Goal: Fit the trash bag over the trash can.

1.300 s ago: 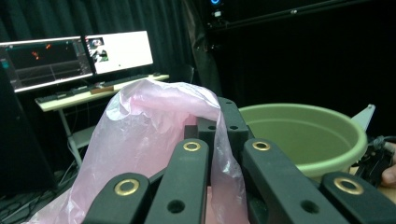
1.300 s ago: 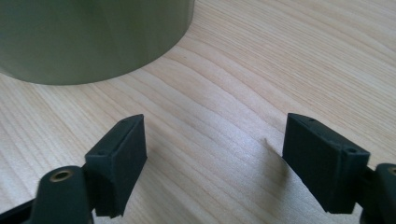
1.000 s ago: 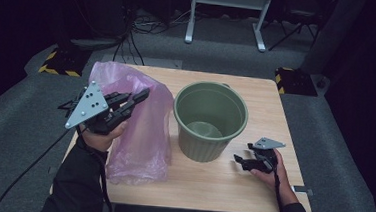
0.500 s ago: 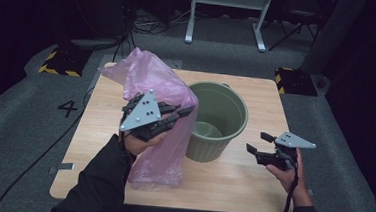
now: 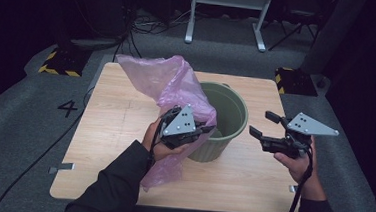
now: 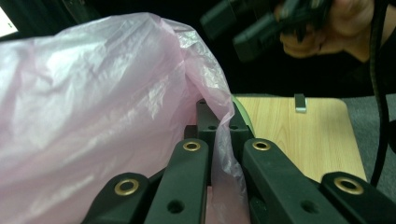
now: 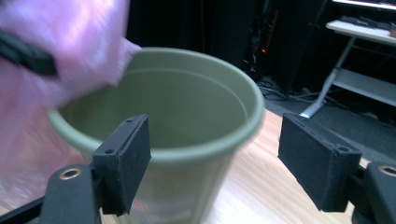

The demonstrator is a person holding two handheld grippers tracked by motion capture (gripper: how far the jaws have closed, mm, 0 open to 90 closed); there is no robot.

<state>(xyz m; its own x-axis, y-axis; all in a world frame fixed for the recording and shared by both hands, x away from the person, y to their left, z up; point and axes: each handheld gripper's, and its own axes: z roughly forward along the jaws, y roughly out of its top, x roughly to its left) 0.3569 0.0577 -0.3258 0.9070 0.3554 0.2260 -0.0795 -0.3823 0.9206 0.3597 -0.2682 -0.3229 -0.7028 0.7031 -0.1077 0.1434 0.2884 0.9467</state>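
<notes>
A pink plastic bag point(image 5: 163, 79) hangs over the left rim of the green bucket point(image 5: 236, 102) at the table's middle. My left gripper point(image 5: 208, 130) is shut on a fold of the bag right at the bucket's near-left rim. In the left gripper view the thin film point(image 6: 93, 93) is pinched between the jaws of the left gripper point(image 6: 217, 116). My right gripper point(image 5: 262, 124) hovers open above the table, just right of the bucket and apart from it. In the right gripper view its wide pads point(image 7: 123, 163) frame the bucket point(image 7: 187, 102), with the bag point(image 7: 60, 32) at the upper left.
The wooden table point(image 5: 115, 121) has bare room on its left and along the front. A small metal clip point(image 5: 61, 167) sits at the front left edge. Dark floor with cables and a white stand's legs point(image 5: 227, 18) lie behind the table.
My left gripper has carried the bag rightward, from the table's left to the bucket's rim. The right gripper has risen off the table and shifted a little right.
</notes>
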